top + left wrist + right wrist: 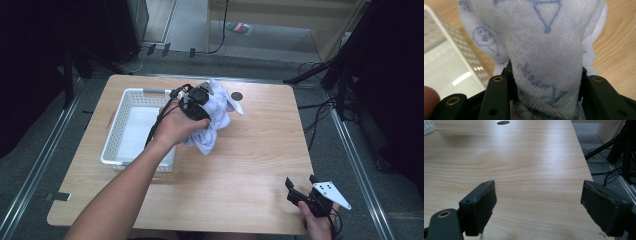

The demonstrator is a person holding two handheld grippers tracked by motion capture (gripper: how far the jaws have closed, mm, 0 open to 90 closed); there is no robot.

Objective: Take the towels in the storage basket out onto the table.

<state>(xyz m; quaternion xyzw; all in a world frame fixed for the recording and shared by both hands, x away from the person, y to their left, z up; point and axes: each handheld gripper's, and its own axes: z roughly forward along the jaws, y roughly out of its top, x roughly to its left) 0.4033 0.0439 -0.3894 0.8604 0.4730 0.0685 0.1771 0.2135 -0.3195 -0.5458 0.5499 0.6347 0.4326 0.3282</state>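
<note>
A white cloth (216, 116) with blue printed drawings hangs bunched above the table, just right of the white basket (116, 131). My left gripper (200, 102) is shut on the white cloth, and in the left gripper view the cloth (544, 50) is pinched between the two black jaws, with the basket's perforated wall (456, 47) to the left. My right gripper (301, 188) rests at the table's near right corner, open with nothing between its pads (485, 202).
The wooden table (250, 165) has a dark round hole (237, 96) near its far edge, seen also as the hole (503, 122) in the right gripper view. Cables and stand legs (614, 147) lie on the floor beyond the table's right edge.
</note>
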